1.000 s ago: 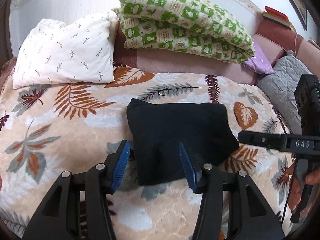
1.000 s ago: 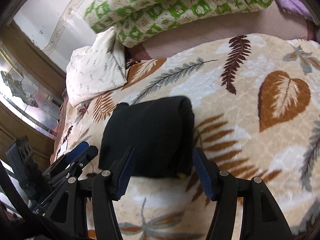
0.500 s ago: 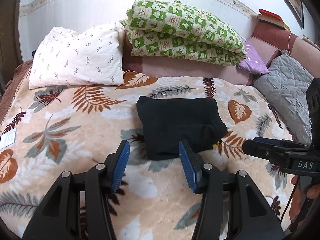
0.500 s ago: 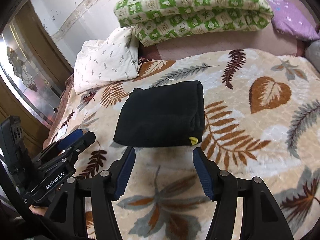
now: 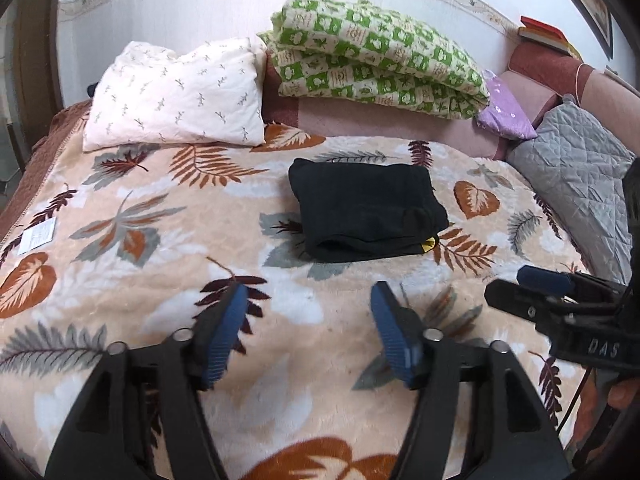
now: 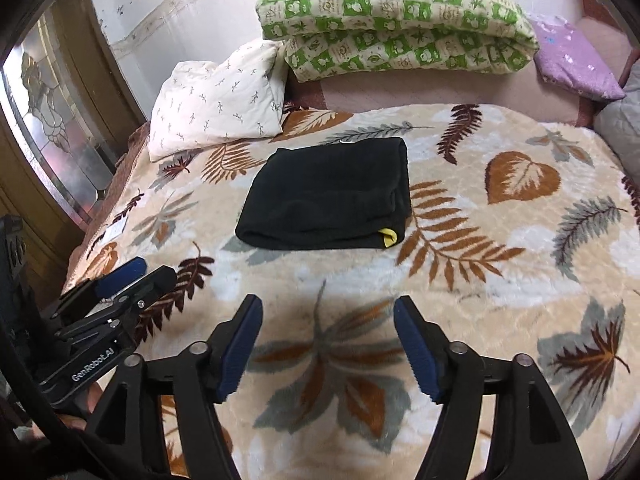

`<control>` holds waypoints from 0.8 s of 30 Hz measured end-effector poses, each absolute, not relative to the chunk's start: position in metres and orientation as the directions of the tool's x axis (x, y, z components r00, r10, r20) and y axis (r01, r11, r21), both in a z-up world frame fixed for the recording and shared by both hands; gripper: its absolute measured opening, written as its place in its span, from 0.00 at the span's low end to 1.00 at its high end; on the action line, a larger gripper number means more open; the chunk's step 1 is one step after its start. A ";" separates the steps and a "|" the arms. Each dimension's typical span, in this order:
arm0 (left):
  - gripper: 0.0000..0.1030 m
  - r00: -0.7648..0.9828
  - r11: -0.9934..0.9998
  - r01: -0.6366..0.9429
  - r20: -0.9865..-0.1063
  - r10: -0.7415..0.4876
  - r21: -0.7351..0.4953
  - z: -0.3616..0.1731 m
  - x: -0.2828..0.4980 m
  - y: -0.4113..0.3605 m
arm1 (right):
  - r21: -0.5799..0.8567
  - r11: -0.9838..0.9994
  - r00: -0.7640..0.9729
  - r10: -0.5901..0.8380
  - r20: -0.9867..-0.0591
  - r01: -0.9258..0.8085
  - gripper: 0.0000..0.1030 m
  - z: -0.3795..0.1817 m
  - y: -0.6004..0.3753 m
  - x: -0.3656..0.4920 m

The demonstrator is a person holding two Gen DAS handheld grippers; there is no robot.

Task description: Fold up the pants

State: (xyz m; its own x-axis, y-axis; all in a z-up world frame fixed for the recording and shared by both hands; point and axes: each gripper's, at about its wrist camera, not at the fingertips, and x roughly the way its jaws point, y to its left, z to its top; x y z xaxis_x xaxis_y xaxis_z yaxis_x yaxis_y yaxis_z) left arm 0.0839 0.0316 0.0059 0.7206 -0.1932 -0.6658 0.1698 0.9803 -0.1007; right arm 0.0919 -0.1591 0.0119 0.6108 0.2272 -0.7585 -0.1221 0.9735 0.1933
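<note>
The black pants [image 5: 366,210] lie folded into a compact rectangle in the middle of the leaf-patterned blanket [image 5: 160,264], with a small yellow tag [image 6: 387,238] at the near right corner. My left gripper [image 5: 306,300] hangs over the blanket well short of the pants [image 6: 328,200], its jaws opening with nothing between them. My right gripper [image 6: 328,312] is likewise back from the bundle, jaws opening and empty. Each gripper shows in the other's view: the right gripper [image 5: 532,292] at the right edge, the left gripper [image 6: 132,276] at the left.
A white pillow [image 5: 176,96] and a folded green checked quilt [image 5: 376,56] lie at the head of the bed. A purple cushion [image 5: 506,114] and a grey quilted cushion [image 5: 576,168] sit at the right. A wooden glass-panelled door [image 6: 52,120] stands to the left.
Both grippers have drawn back from the folded pants, which now lie farther away on the blanket. Both pairs of jaws stand wider apart than before.
</note>
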 end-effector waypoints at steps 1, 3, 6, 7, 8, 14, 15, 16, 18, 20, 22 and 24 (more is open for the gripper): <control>0.64 0.724 0.981 0.171 -0.662 -0.191 -0.097 0.007 0.081 0.031 | 0.182 0.975 0.619 0.220 -0.754 -0.125 0.74 0.013 -0.157 0.085; 0.66 0.729 0.981 0.175 -0.659 -0.186 -0.083 0.009 0.073 0.029 | 0.156 0.980 0.634 0.201 -0.747 -0.126 0.76 0.016 -0.153 0.075; 0.74 0.743 0.983 0.176 -0.648 -0.170 -0.056 0.014 0.060 0.026 | 0.125 0.984 0.656 0.177 -0.734 -0.126 0.79 0.023 -0.147 0.059; 0.74 0.748 0.984 0.174 -0.643 -0.164 -0.048 0.016 0.055 0.026 | 0.117 0.985 0.665 0.171 -0.727 -0.126 0.80 0.026 -0.145 0.053; 0.75 0.753 0.985 0.168 -0.639 -0.153 -0.038 0.017 0.051 0.026 | 0.110 0.986 0.673 0.166 -0.721 -0.126 0.84 0.028 -0.144 0.049; 0.82 0.783 0.989 0.146 -0.615 -0.094 0.035 0.024 0.032 0.027 | 0.061 0.992 0.722 0.119 -0.682 -0.106 0.90 0.043 -0.139 0.024; 0.83 0.786 0.989 0.141 -0.612 -0.088 0.039 0.025 0.030 0.028 | 0.056 0.993 0.728 0.114 -0.676 -0.103 0.92 0.045 -0.138 0.021; 0.84 0.791 0.990 0.133 -0.607 -0.079 0.044 0.027 0.027 0.029 | 0.052 0.994 0.733 0.109 -0.672 -0.100 0.94 0.047 -0.138 0.018; 0.84 0.798 0.992 0.113 -0.599 -0.060 0.051 0.029 0.022 0.030 | 0.044 0.995 0.742 0.099 -0.663 -0.093 0.96 0.052 -0.136 0.011; 0.85 0.798 0.994 0.103 -0.600 -0.054 0.048 0.029 0.020 0.032 | 0.044 0.995 0.745 0.094 -0.660 -0.086 0.96 0.055 -0.136 0.005; 0.88 0.795 0.995 0.093 -0.604 -0.050 0.040 0.029 0.017 0.034 | 0.048 0.995 0.745 0.094 -0.661 -0.083 0.96 0.055 -0.136 0.001; 0.89 0.795 0.995 0.088 -0.605 -0.042 0.046 0.029 0.015 0.033 | 0.050 0.996 0.743 0.093 -0.662 -0.080 0.96 0.056 -0.137 -0.001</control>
